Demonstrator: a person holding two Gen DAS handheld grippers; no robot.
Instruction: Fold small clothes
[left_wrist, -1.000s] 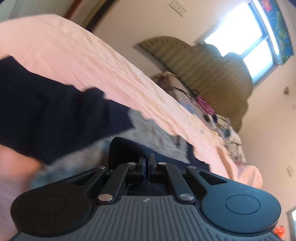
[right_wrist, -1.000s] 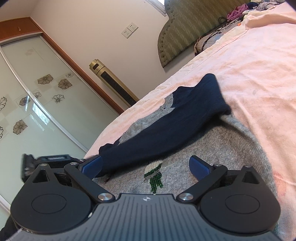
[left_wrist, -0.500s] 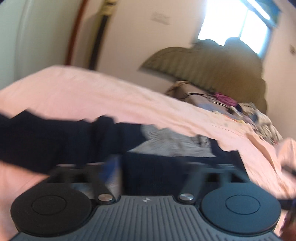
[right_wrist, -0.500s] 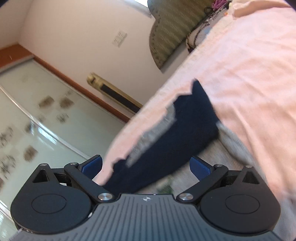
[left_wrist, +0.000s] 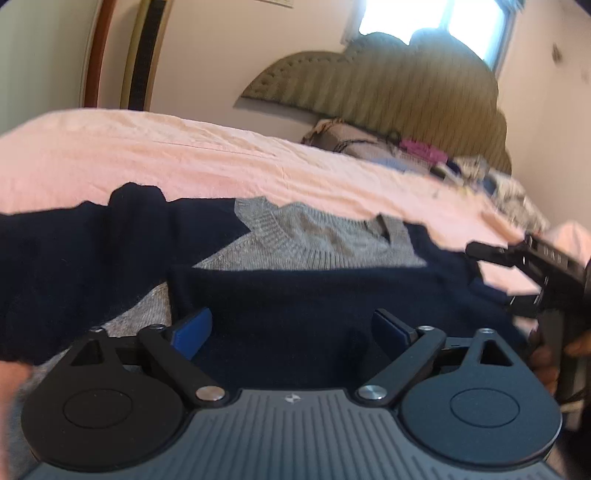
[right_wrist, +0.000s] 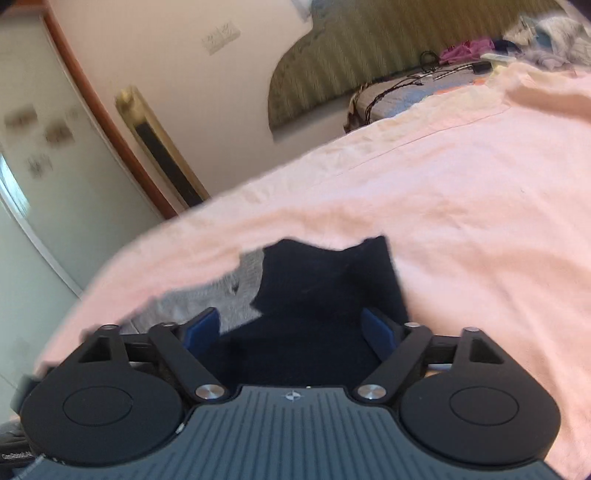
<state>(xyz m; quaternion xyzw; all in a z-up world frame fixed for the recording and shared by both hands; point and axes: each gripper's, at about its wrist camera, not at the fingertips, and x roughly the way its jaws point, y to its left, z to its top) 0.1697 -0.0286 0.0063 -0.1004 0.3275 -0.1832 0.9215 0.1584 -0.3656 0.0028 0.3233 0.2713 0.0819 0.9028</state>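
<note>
Closest in, the left gripper (left_wrist: 291, 328) has its blue-padded fingers (left_wrist: 194, 326) spread wide with nothing between them, poised over the navy sleeve (left_wrist: 314, 295) that lies folded across the sweater (left_wrist: 314, 243); the right gripper (right_wrist: 291, 328) is likewise spread apart and empty above the dark fabric on its own side, and it also shows at the right edge of the left view (left_wrist: 532, 266). The sweater lies flat on the bed (left_wrist: 184, 155), chest up, a small knit of grey ribbed wool in the body with navy sleeves, both of which appear already crossed inward. The next step is probably the fold of the hem up toward the collar, and it would go best if each gripper pinched only the bottom edge at matching corners, lifted just enough to clear the sheet, and laid it over evenly so the sleeves stay tucked. The knit looks soft, limp and stretchy, so a one-sided pull would skew it. The pink sheet is lightly creased cotton with a stitched seam. Beyond stands a scalloped, channel-tufted olive headboard (left_wrist: 388, 85), with a jumble of clothes and cables (right_wrist: 461, 62) before it.
</note>
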